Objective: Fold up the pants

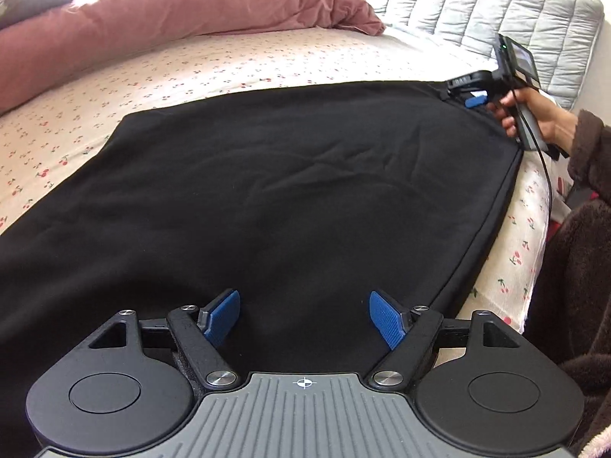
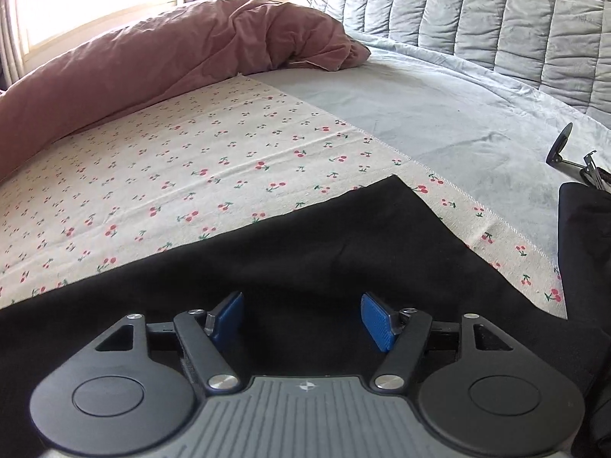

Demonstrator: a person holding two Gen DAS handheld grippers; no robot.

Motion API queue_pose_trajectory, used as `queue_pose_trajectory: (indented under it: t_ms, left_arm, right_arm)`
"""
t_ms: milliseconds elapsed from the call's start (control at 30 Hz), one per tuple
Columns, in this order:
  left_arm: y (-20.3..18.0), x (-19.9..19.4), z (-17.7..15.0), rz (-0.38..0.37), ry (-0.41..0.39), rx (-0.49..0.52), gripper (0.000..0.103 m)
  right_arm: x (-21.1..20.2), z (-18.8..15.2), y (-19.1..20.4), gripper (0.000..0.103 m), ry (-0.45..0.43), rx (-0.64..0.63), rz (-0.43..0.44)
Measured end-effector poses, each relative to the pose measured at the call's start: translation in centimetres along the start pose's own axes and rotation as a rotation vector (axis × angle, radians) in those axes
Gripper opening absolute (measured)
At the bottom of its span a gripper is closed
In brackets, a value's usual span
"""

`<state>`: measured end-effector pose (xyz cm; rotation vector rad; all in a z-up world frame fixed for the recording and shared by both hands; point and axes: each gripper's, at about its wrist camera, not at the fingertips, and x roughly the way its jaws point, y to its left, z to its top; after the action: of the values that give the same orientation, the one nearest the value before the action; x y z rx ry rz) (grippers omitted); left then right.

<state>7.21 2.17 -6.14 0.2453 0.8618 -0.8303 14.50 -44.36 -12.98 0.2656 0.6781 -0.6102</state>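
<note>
On the bed's cherry-print sheet (image 2: 198, 160) your black pants (image 1: 290, 198) lie spread flat. Your left claw (image 1: 304, 318) hovers over the near cloth, spread, pinching nothing; your right claw (image 2: 301, 318) is likewise spread and empty above the far corner (image 2: 393, 181). To fold well, I'd judge you should lower each claw onto an edge, pinch every layer, then lift both ends together so the crease stays straight. No containers show in either view.
</note>
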Motion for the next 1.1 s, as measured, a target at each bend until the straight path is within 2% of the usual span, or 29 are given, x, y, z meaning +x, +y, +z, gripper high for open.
queue_pose_trajectory:
  t_ms: [133, 267, 300, 433, 567, 700, 767, 900, 967, 1100]
  left_arm:
    - [-0.1, -0.4, -1.0, -0.016, -0.010, 0.035, 0.077]
    - [0.1, -0.8, -1.0, -0.026, -0.046, -0.008, 0.078]
    - [0.3, -0.9, -0.9, -0.026, -0.060, -0.035, 0.078]
    - [1.1, -1.6, -0.4, 0.015, -0.131, -0.146, 0.080]
    - [1.7, -1.8, 0.0, 0.076, -0.176, -0.222, 0.084]
    - [1.9, -1.3, 0.9, 0.120, -0.177, -0.280, 0.085]
    - [1.8, -1.1, 1.2, 0.134, -0.179, -0.308, 0.085]
    - [1.9, -0.6, 1.8, 0.120, -0.174, -0.360, 0.085]
    - [1.7, -0.4, 2.0, 0.113, -0.169, -0.368, 0.085]
    - [1.1, -0.1, 2.2, 0.103, -0.165, -0.379, 0.085]
  right_arm:
    - [2.5, 1.8, -1.6, 0.065, -0.043, 0.032, -0.028]
    - [3.0, 2.5, -3.6, 0.063, -0.098, 0.105, -0.037]
    - [2.5, 2.8, -4.2, 0.060, -0.092, 0.130, -0.016]
    - [-1.5, 3.1, -6.3, 0.072, -0.100, 0.120, 0.084]
    - [-5.1, 1.7, -8.7, 0.076, -0.075, 0.117, 0.114]
    - [-6.9, 0.6, -10.9, 0.074, -0.032, 0.135, 0.061]
    - [-7.8, 0.2, -12.0, 0.074, -0.030, 0.153, 0.065]
    - [-9.3, -0.8, -14.0, 0.072, 0.007, 0.217, 0.024]
    - [-9.5, -1.6, -14.7, 0.071, 0.015, 0.245, 0.030]
    - [-9.0, -3.3, -15.6, 0.056, 0.048, 0.308, 0.081]
